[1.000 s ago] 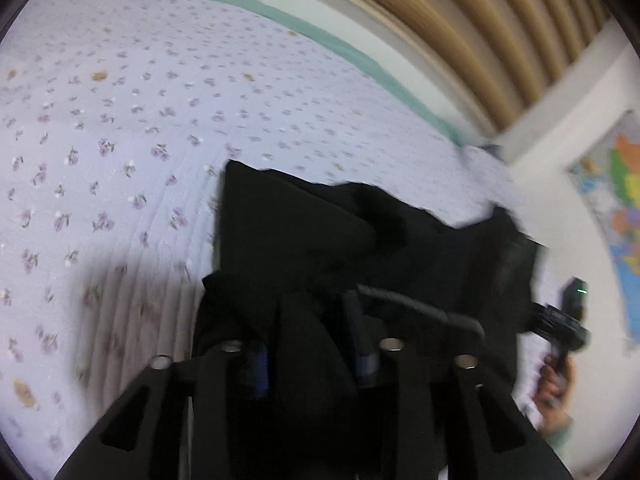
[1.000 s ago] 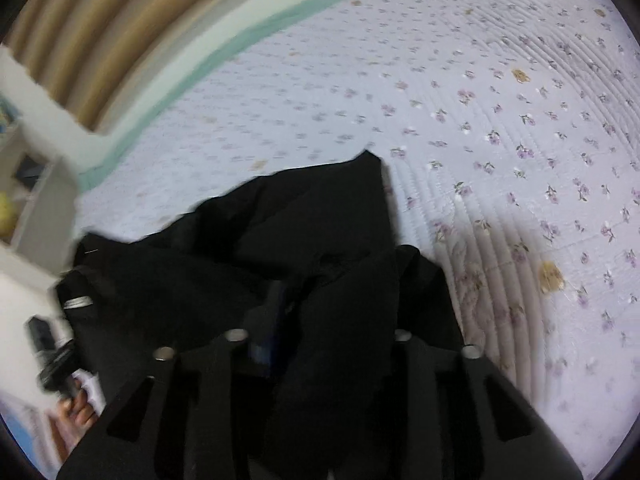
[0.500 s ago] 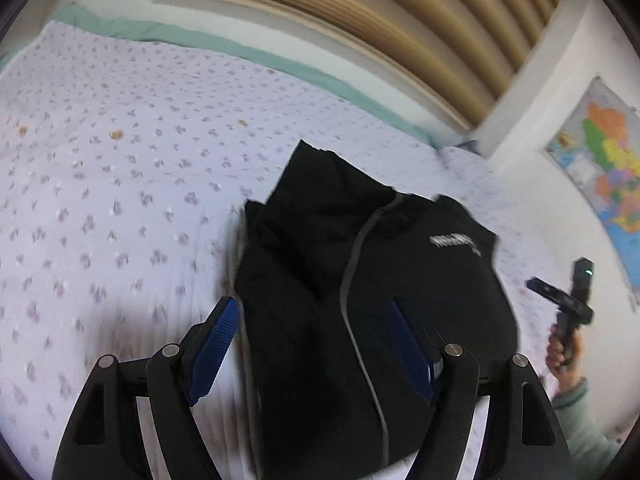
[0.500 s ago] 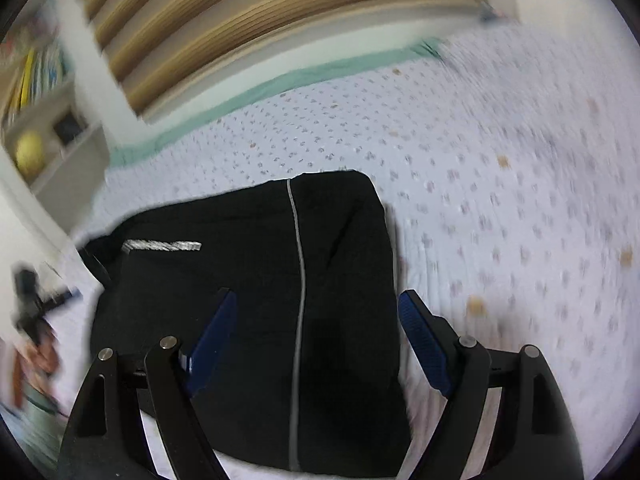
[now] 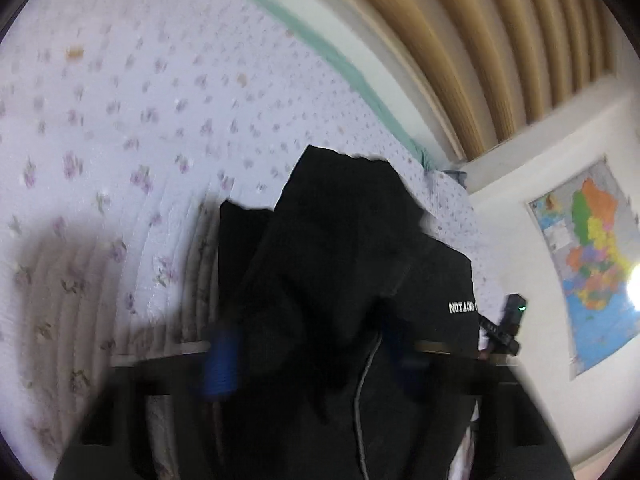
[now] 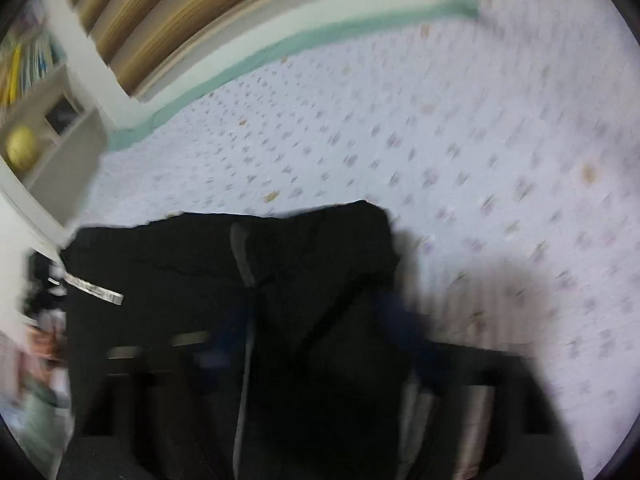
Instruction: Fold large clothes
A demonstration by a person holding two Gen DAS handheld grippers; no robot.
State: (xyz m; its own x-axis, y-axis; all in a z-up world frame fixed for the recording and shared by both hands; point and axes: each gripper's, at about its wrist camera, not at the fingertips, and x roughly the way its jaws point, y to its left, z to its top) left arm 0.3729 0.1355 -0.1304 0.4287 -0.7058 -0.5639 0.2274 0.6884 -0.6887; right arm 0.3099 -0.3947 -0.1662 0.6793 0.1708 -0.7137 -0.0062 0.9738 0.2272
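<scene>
Now, jacket (image 5: 352, 264): black, bunched on the bed (image 5: 120, 120), long axis running away from both tools.
Left gripper (image 5: 308, 360): just closed, pinching its near edge.
Right gripper (image 6: 320, 344): likewise.

Black jacket (image 5: 352, 264) — bunched, zip showing, on bedspread (image 5: 120, 128)

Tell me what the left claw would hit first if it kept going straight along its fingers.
Most likely the black zip-up jacket: its bunched fabric already fills the left claw and rises ahead. Beyond lies the lilac floral quilted bedspread. Blur leaves depth uncertain.
</scene>
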